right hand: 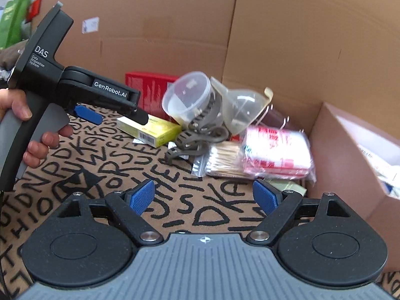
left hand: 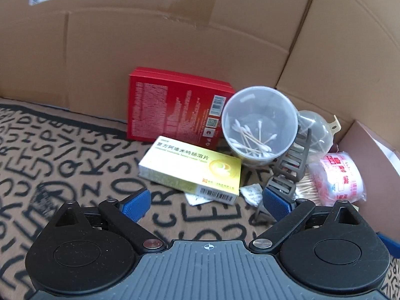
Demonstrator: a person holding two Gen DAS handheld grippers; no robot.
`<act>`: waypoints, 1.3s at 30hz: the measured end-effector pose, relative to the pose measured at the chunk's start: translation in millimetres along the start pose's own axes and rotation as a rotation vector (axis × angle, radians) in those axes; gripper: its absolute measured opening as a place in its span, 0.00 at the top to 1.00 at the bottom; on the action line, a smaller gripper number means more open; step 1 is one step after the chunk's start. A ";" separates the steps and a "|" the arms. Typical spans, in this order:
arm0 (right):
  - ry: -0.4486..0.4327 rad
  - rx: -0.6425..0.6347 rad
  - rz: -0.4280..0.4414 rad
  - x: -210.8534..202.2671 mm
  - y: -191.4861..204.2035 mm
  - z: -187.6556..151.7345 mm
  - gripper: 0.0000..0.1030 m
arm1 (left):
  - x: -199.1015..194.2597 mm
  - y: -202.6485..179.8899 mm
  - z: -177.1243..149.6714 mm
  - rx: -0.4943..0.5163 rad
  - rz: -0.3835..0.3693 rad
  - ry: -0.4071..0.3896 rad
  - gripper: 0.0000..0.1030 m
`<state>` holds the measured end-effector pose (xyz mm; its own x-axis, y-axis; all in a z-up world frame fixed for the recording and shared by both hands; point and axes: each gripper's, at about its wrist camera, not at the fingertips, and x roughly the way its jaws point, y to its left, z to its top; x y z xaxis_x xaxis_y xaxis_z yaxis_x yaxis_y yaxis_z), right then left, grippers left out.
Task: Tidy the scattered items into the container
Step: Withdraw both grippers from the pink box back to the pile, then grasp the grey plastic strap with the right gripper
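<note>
Cardboard walls [left hand: 150, 50] back both views; only the right wrist shows the hand [right hand: 25, 115] on the left gripper [left hand: 205, 201]; both jaws open.

Two fisheye views, each from a camera mounted on a handheld gripper, looking forward and downward along its own two blue-padded fingers.

The left wrist view sits low and close over a lettered mat [left hand: 62, 155], facing a cardboard wall [left hand: 150, 50]. The left gripper [left hand: 205, 200] fills the bottom edge. A yellow box [left hand: 190, 172], red box [left hand: 175, 110] and clear tub [left hand: 260, 130] lie just ahead.

The right wrist view looks from further back and to the right, facing the same wall [right hand: 175, 25]. The right gripper [right hand: 202, 196] fills its bottom edge, and the left gripper [right hand: 100, 105] enters from the left, held by a hand [right hand: 35, 130].

Both views share the mat [right hand: 200, 200], yellow box [right hand: 155, 130], red box [right hand: 147, 87], tub [right hand: 190, 97] and a pink packet [left hand: 337, 172] [right hand: 277, 150].
</note>
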<state>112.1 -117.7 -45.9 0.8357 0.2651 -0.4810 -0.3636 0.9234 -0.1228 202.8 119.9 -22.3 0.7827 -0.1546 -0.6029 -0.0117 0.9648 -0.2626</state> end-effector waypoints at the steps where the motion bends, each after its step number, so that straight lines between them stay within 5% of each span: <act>1: 0.010 0.014 0.008 6.4 0.6 1.6 0.17 | 5.4 -0.1 1.4 0.006 -0.011 0.009 0.06; 8: 0.068 -0.019 0.032 60.2 18.1 15.8 0.35 | 28.7 -4.9 -1.2 0.051 -0.182 0.065 0.17; 19: 0.081 0.105 0.056 108.4 12.1 31.0 0.45 | 22.9 19.7 -2.6 -0.064 -0.218 0.050 0.16; 21: 0.076 0.101 0.065 106.4 12.4 31.1 0.55 | 23.7 12.7 -4.0 -0.027 -0.226 0.051 0.16; 30: 0.071 0.069 0.073 77.6 10.4 20.6 0.68 | 27.2 -8.8 -7.8 0.031 -0.273 0.053 0.18; 33: 0.081 0.061 0.084 63.8 5.1 12.0 0.92 | 27.7 -18.2 -8.3 0.042 -0.299 0.051 0.17; 39: 0.098 0.099 0.077 53.9 -6.4 1.6 0.92 | 43.6 -42.2 -3.7 0.060 -0.283 0.056 0.15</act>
<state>160.1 -108.8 -69.6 0.7613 0.3122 -0.5683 -0.3785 0.9256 0.0015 235.1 71.6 -40.2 0.7138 -0.4294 -0.5533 0.2405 0.8923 -0.3821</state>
